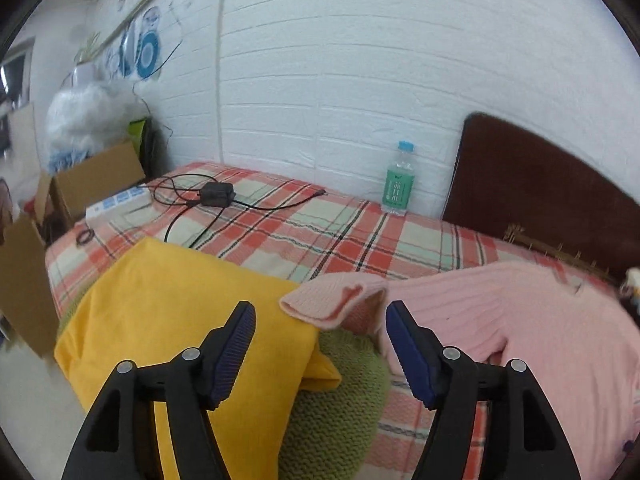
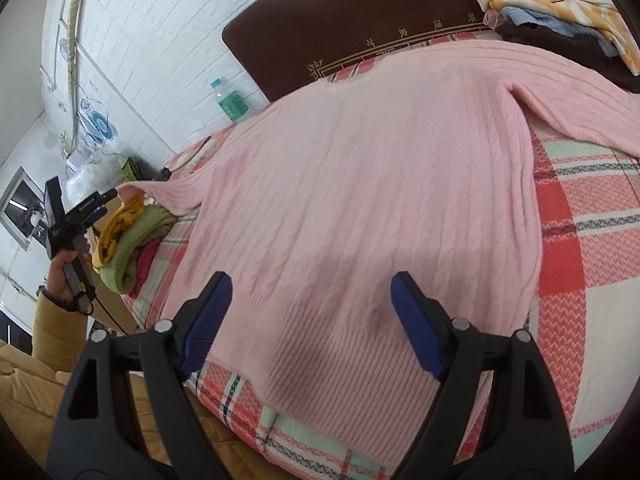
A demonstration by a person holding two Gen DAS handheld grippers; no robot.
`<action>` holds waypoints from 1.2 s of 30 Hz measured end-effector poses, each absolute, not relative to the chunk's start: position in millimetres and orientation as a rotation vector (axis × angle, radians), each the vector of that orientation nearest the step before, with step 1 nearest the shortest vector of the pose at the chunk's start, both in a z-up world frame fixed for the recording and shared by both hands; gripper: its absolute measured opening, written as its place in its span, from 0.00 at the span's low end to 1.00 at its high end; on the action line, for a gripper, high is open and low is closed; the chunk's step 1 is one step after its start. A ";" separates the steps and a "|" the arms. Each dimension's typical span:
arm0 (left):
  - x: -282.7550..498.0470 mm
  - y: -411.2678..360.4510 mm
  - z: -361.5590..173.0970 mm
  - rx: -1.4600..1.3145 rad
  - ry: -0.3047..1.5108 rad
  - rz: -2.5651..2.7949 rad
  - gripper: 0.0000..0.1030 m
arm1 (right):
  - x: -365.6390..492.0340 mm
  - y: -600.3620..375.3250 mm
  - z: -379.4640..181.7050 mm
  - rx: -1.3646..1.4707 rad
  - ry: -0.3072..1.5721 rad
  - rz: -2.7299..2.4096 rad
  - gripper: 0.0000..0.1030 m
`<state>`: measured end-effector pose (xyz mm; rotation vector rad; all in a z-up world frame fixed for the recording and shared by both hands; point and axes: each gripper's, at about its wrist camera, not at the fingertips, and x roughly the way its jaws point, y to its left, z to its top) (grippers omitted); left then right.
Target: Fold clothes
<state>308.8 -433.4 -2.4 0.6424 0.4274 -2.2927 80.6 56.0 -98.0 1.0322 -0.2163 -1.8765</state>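
The right gripper (image 2: 310, 322) is spread wide and holds nothing, hovering just above the ribbed hem of the pink sweater (image 2: 360, 184). The sweater lies flat on the plaid bed (image 2: 592, 248), running from under this gripper away to the dark headboard (image 2: 360, 12). Its one sleeve reaches off to the right and the other to the left. Far ahead to the right, a heap of mixed clothes (image 2: 560, 4) sits by the headboard.

The left gripper (image 1: 320, 354) is also wide apart and empty. Just below and ahead of it lies a folded yellow garment (image 1: 180, 308) stacked on a green knit (image 1: 340, 408). The cuff of the pink sleeve (image 1: 328, 300) rests just beyond its fingertips, overlapping the yellow garment's edge. Farther ahead on the bed lie a black charger with cable (image 1: 216, 194) and a water bottle (image 1: 398, 180) standing against the white brick wall (image 1: 360, 60).
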 end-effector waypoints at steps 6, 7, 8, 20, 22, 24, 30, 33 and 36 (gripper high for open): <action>278.8 -365.0 -0.7 0.706 0.461 -2.674 0.79 | 16.9 111.8 -92.9 1.026 -0.467 -2.001 0.80; 269.5 -349.8 -5.8 0.741 0.465 -2.737 0.79 | 3.3 124.3 -95.4 1.035 -0.525 -2.028 0.80; 262.6 -336.2 -11.7 0.769 0.466 -2.782 0.79 | -10.2 136.7 -97.9 1.044 -0.582 -2.054 0.80; 164.3 -233.8 -72.3 1.120 0.462 -2.970 0.79 | -68.0 222.2 -132.0 1.145 -1.127 -2.158 0.82; 156.5 -227.0 -73.9 1.142 0.456 -2.976 0.79 | -73.8 222.5 -130.4 1.160 -1.138 -2.207 0.82; 149.2 -220.5 -75.7 1.162 0.454 -2.985 0.79 | -80.9 224.8 -132.4 1.179 -1.187 -2.267 0.82; 147.3 -214.0 -81.4 1.206 0.480 -2.986 0.79 | -103.1 232.6 -138.8 1.108 -1.318 -2.439 0.82; 147.4 -217.3 -87.1 1.246 0.521 -2.962 0.79 | -113.7 232.9 -139.9 1.046 -1.332 -2.468 0.82; 147.1 -220.8 -92.9 1.270 0.564 -2.940 0.79 | -116.9 237.6 -141.0 0.991 -1.349 -2.456 0.81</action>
